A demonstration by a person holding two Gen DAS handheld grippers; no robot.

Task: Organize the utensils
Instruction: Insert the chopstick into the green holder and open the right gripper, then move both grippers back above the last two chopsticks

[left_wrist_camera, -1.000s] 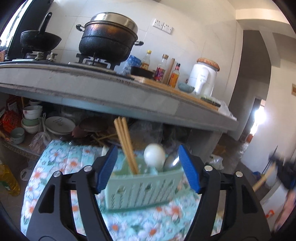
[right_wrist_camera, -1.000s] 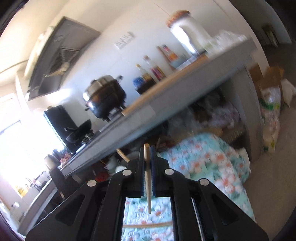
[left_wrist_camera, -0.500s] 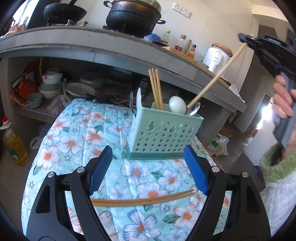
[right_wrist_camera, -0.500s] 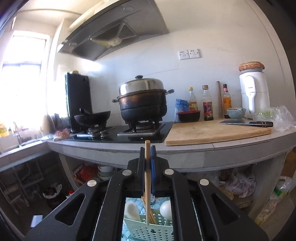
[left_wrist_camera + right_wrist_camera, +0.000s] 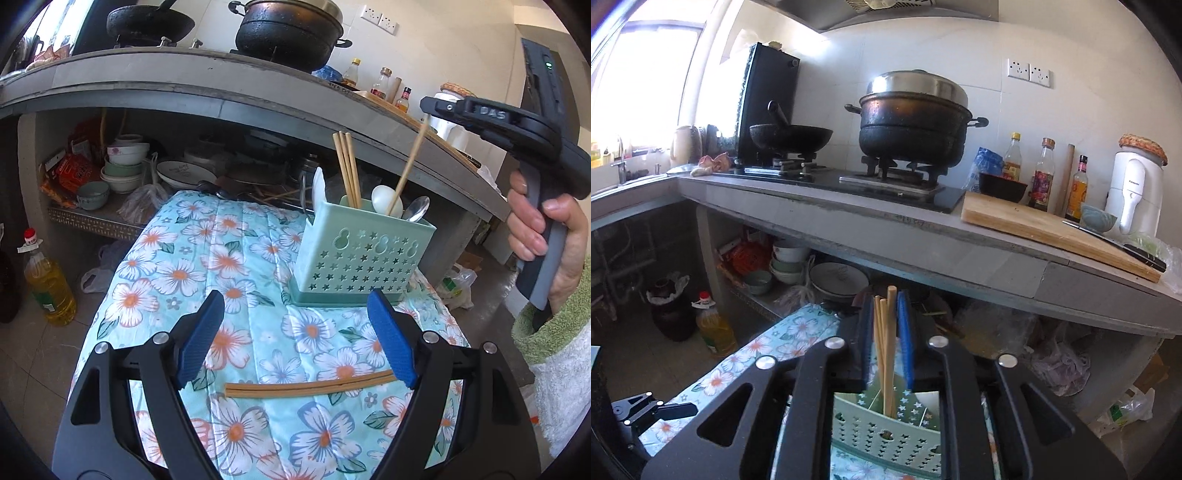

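Note:
A mint-green utensil holder point(image 5: 360, 254) stands on the floral cloth point(image 5: 229, 266); it also shows in the right wrist view point(image 5: 886, 428). It holds three upright chopsticks point(image 5: 347, 170), white spoons point(image 5: 382, 197) and a metal spoon point(image 5: 417, 208). My right gripper point(image 5: 428, 107) is above the holder. One chopstick point(image 5: 408, 166) leans from it into the holder. In the right wrist view the blue pads point(image 5: 905, 332) stand a little apart around the chopstick point(image 5: 889, 347). My left gripper point(image 5: 295, 336) is open and empty over a pair of chopsticks point(image 5: 306, 387) lying on the cloth.
A grey counter point(image 5: 221, 81) overhangs the table, with a black pot point(image 5: 912, 125), wok point(image 5: 790, 136), bottles point(image 5: 1043, 173) and cutting board point(image 5: 1052, 229). Bowls and plates point(image 5: 125, 166) sit on the shelf below. An oil bottle point(image 5: 48, 280) stands on the floor at left.
My right gripper lowered the chopstick into the holder and its pads have parted from it. My left gripper drew back and tilted down, so the loose chopstick pair now lies between its fingers.

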